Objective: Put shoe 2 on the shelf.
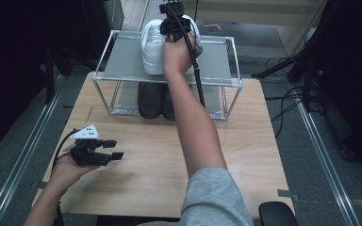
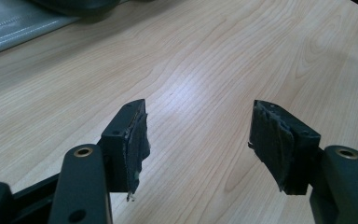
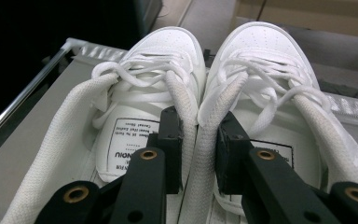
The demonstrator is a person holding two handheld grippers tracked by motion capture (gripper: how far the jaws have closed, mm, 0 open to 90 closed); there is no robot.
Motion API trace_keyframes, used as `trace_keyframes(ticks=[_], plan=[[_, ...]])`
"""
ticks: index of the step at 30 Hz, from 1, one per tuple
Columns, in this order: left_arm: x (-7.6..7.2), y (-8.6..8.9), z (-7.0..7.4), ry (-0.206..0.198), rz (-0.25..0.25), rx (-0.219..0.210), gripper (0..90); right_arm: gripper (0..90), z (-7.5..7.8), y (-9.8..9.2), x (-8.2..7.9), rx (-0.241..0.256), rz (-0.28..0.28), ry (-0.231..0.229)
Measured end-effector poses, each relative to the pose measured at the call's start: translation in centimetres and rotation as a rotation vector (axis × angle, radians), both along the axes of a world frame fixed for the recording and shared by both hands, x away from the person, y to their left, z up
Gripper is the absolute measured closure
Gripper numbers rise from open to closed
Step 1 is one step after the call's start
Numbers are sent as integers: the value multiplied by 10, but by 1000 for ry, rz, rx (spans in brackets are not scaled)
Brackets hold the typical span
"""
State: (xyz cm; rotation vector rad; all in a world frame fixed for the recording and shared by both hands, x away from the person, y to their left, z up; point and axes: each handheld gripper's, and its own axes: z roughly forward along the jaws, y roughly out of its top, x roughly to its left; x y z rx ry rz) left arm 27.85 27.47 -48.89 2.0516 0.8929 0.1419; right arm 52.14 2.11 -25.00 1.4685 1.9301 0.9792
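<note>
The light wooden table (image 1: 245,141) carries a grey metal-framed two-tier rack (image 1: 122,59) at 12 o'clock. On its top shelf sits a pair of white lace-up sneakers (image 3: 177,70); the right gripper (image 3: 199,149) pinches their two touching inner collars. At 8 o'clock, the left gripper (image 2: 198,140) hovers wide, empty.

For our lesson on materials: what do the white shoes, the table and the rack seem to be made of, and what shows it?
White shoes: smooth, matt leather or imitation, with punched toe holes; woven cloth collars and laces.
Table: pale wood or wood-look laminate, with visible grain.
Rack: shiny metal tube frame, grey matt shelf, perhaps plastic or painted board.
</note>
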Motion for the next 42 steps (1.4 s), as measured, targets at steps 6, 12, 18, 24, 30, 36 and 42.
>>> trace_keyframes(ticks=[6, 12, 18, 24, 30, 36, 42], plan=[[0, -5, 0, 0, -14, 0, 371, 761, -9, 8, 4, 43, -78, 35], [3, -9, -1, 7, -34, 12, 371, 745, -16, 14, -1, 56, -99, 29], [4, -11, -1, -2, -37, 14, 371, 661, -24, 23, -6, 74, -81, 40], [4, -12, -1, 2, -40, 18, 371, 596, -25, 19, -9, 71, -48, 25], [4, -13, -1, -4, -42, 24, 371, 555, -24, 15, -14, 42, -8, 8], [6, -13, -2, 2, -41, 25, 370, 492, -22, 8, -19, 6, 66, 2], [8, -15, -2, 9, -44, 27, 369, 499, -17, 0, -29, 4, 132, -7]])
